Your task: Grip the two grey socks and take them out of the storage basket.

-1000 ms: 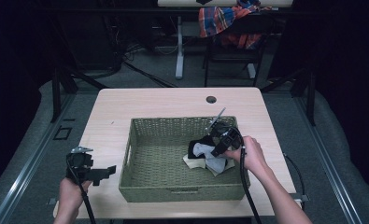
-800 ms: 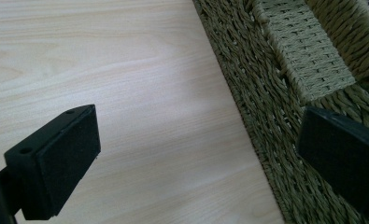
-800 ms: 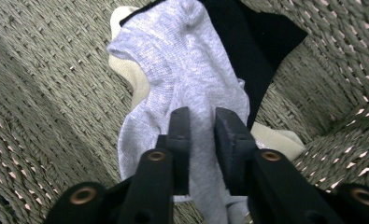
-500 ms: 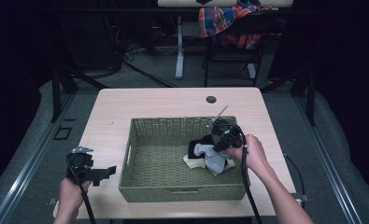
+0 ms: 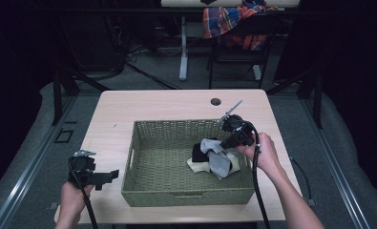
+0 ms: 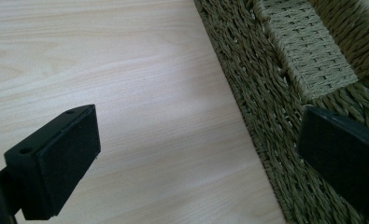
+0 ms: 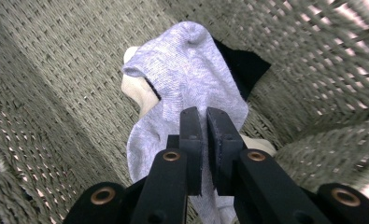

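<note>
High view: right gripper [image 5: 223, 143] is inside the wicker basket [image 5: 143, 186], right half, jaws angled down onto a grey sock [image 5: 218, 157]. The sock lies on a small pile just under and beside the jaws: a black piece [image 5: 197, 152] on the far side, a cream piece [image 5: 199, 165] under it. Left gripper [image 5: 110, 175] hangs off the table's [image 5: 176, 102] near-left edge, jaws pointing at the basket's outer wall, nothing near them.

Left gripper view: jaws wide apart and empty. Bare wood between them, basket wall and its handle slot [image 6: 308, 56] right by the right-hand jaw. Risk: if this hand drifts that way, the jaw catches the weave and shoves the basket, which would shift the pile under the other claw.

Right gripper view: jaws nearly closed with a thin fold of the grey sock [image 7: 187, 88] pinched between the tips; sock drapes away ahead of and below the jaws. Black piece [image 7: 243, 63] sits just beyond it, cream piece [image 7: 135, 91] pokes out to one side. My read:
- Grip is on a shallow edge fold, so it could slip out on a quick lift.
- Cream piece is touching the sock; it may drag up with it, then drop outside the basket.
- Basket wall is close on the right of the jaws, so a sideways pull may snag the weave.
</note>
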The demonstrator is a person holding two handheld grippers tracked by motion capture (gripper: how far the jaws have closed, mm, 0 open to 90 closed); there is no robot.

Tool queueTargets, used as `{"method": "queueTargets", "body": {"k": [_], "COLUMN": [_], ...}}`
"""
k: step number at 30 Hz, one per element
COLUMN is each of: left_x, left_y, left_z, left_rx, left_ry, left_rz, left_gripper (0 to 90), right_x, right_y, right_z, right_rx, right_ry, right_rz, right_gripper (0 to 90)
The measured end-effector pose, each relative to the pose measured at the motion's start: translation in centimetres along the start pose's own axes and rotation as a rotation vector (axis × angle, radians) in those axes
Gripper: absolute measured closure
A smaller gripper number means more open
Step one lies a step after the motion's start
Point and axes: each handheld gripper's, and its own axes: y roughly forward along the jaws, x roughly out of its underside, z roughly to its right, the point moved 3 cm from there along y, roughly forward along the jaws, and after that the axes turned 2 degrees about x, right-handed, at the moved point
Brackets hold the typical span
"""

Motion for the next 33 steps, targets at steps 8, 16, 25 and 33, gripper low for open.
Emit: {"method": "queueTargets", "body": {"k": [8,16,25,33], "left_x": [0.0,0.0,0.0,0.0], "left_y": [0.0,0.0,0.1,0.1], "left_z": [0.0,0.0,0.0,0.0], "left_rx": [0.001,-0.001,-0.004,-0.008], "left_ry": [0.0,0.001,0.001,0.002], "left_rz": [-0.001,-0.004,-0.005,-0.005], "left_gripper": [0.0,0.0,0.0,0.0], "right_x": [-0.2,-0.4,-0.2,0.3], "right_y": [-2.3,-3.6,-5.2,-7.4], "right_z": [0.0,-0.3,0.0,0.7], "right_rx": [0.008,0.015,0.028,0.05], "right_ry": [-0.003,-0.008,0.009,0.026], "right_rz": [0.05,0.088,0.124,0.175], "right_gripper": [85.5,85.6,85.7,85.8]}}
